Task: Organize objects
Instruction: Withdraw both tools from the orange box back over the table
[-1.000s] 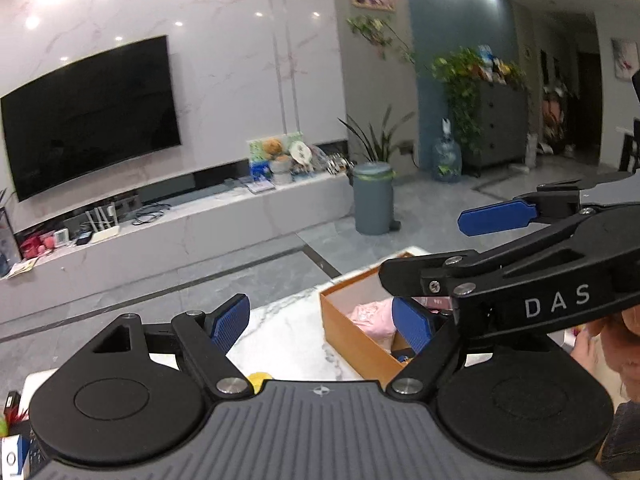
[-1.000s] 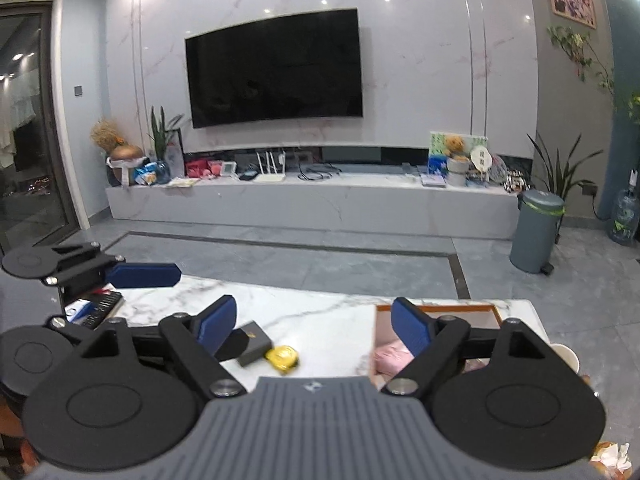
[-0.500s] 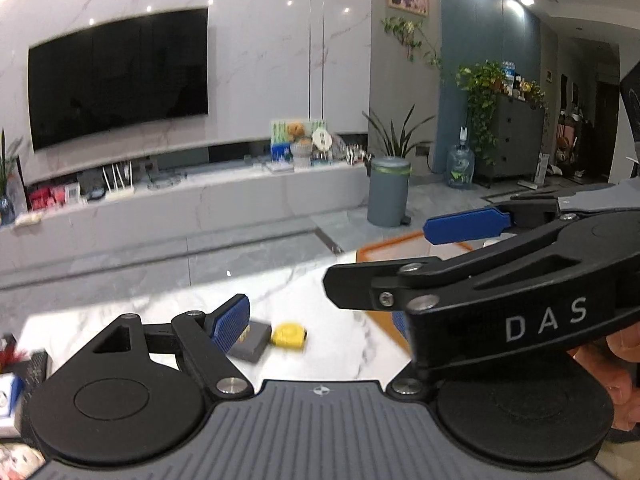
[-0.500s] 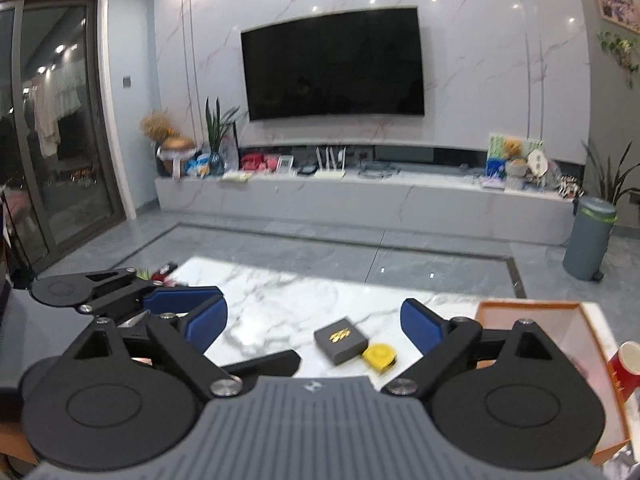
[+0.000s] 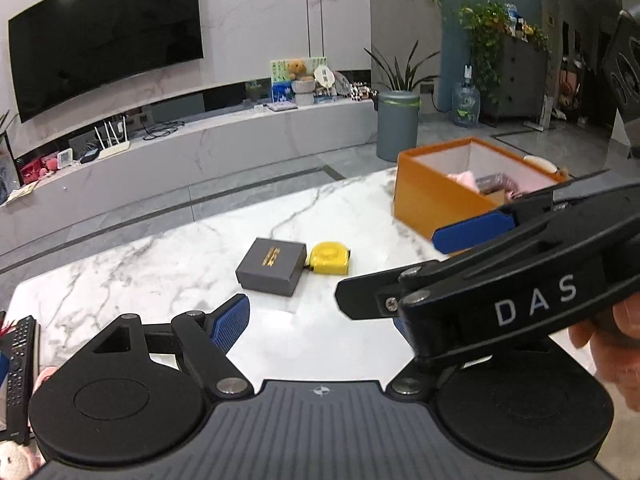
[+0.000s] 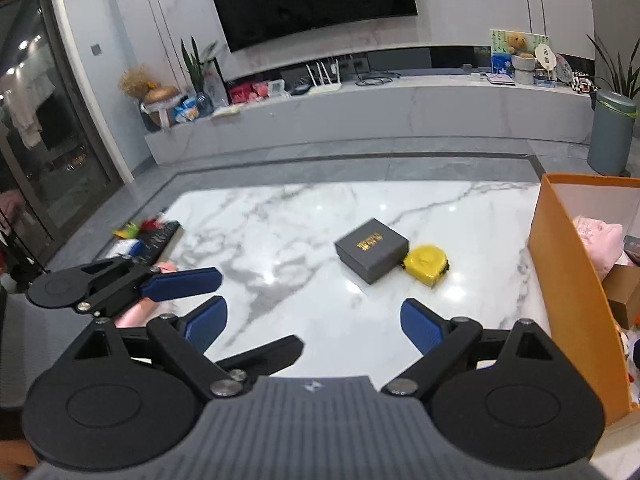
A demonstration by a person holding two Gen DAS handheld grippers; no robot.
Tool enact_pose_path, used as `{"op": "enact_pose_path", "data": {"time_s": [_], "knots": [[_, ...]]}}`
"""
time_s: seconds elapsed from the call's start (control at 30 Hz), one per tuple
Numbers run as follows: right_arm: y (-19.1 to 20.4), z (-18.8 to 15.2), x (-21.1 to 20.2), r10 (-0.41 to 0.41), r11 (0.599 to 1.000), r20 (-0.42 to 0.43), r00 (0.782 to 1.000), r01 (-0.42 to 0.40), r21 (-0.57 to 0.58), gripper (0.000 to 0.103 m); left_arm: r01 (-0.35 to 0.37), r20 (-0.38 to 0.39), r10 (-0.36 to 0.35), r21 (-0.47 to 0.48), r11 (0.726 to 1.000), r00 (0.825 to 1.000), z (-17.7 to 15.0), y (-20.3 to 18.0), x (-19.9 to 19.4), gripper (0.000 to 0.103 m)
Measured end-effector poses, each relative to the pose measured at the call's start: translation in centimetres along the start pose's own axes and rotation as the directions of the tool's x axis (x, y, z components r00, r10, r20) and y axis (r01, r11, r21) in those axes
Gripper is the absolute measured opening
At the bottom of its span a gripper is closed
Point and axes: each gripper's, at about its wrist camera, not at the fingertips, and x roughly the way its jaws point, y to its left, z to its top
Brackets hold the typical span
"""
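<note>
A dark grey box with gold lettering [image 5: 272,266] lies on the white marble table [image 5: 160,264], touching a yellow tape measure [image 5: 330,257] on its right. Both also show in the right wrist view, the box [image 6: 372,249] and the tape measure [image 6: 426,265]. An open orange box [image 5: 432,196] holding pink cloth and other items stands at the right; its wall shows in the right wrist view [image 6: 568,276]. My left gripper [image 5: 320,324] is open and empty, short of the grey box. My right gripper [image 6: 314,322] is open and empty, and crosses the left view at the right.
A remote control [image 5: 20,364] and small colourful items [image 6: 132,236] lie at the table's left end. A TV wall, a long low cabinet [image 6: 380,108] and a grey bin [image 6: 610,132] stand beyond the table.
Both grippers have tilted down toward the table. The grey box and tape measure now sit more central and closer in both views. Both grippers stay open.
</note>
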Motion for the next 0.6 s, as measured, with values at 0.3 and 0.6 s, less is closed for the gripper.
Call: {"op": "enact_pose_path", "data": {"time_s": [0.3, 0.6], "knots": [[-3.5, -0.7, 6.0, -0.097, 0.995, -0.051, 0.994, 0.095, -0.038, 0.094, -0.004, -0.079, 0.01, 0.074, 0.997, 0.997, -1.5, 0.4, 5.7, 0.094], [-7.9, -1.2, 11.6, -0.165, 0.985, -0.091, 0.982, 0.16, -0.057, 0.094, -0.013, -0.135, 0.034, 0.155, 0.988, 0.99, -1.9, 0.7, 11.3, 0.094]]}}
